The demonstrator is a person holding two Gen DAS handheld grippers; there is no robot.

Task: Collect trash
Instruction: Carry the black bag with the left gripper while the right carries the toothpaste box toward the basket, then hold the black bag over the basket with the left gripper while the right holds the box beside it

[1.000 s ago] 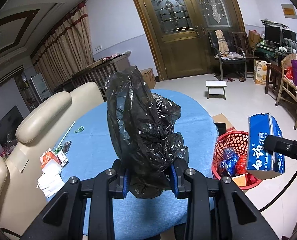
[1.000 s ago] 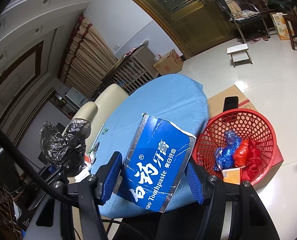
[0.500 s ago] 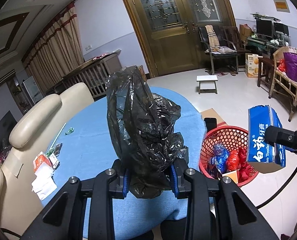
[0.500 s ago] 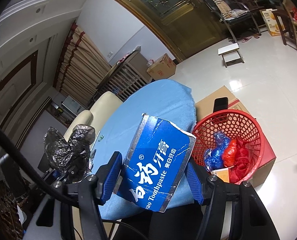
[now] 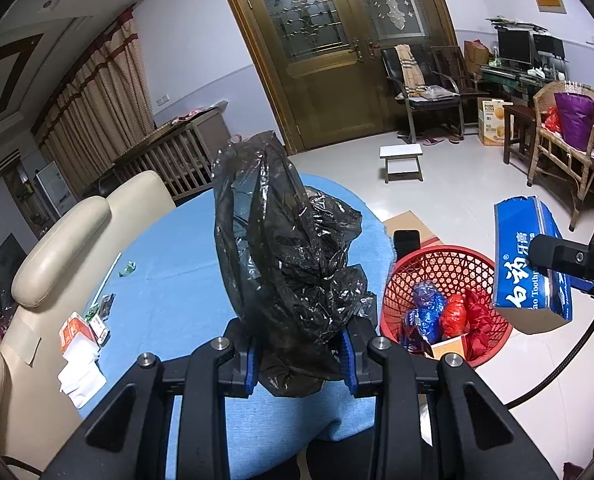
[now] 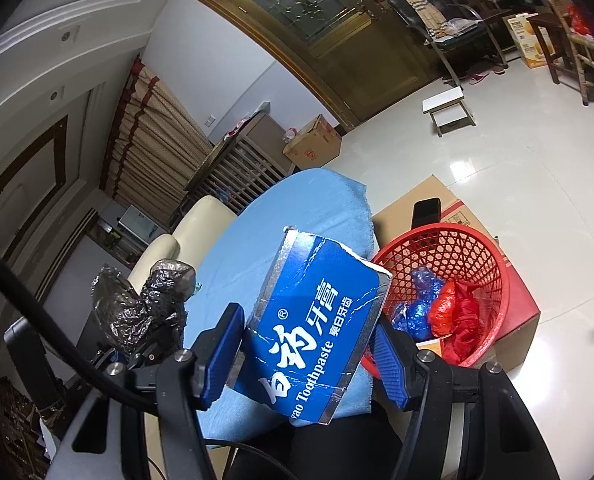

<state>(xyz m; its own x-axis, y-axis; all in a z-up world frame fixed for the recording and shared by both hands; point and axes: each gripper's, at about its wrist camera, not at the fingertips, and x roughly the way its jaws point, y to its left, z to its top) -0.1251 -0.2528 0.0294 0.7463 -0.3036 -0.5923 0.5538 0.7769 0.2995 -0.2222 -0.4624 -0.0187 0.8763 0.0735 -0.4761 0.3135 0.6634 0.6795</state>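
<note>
**Both tools loaded, carrying to the basket**

Left wrist view: left tool [image 5: 301, 354] pinches a crumpled black bag [image 5: 285, 264], frame centre, held up over the blue bench [image 5: 177, 280]. Red basket [image 5: 449, 264] sits lower right on the floor side, already holding blue and red wrappers. Toothpaste box [image 5: 525, 264] hangs at the right edge, above and just right of the basket rim. More scraps lie at left on the bench: paper pile [image 5: 79, 360], small packets [image 5: 105, 308].

Right wrist view: right tool [image 6: 309, 356] clamps the toothpaste box [image 6: 317, 320] by its sides; basket [image 6: 469, 256] right of centre, on a cardboard box [image 6: 413, 204].

Step, I'd say: transport. Next: get each item over the basket mouth, then spread the fingers. The bag is floppy and may snag.

Versus 1 s ago: the basket has drifted toward centre in the left view and sits larger in the right view; both grips unchanged.
</note>
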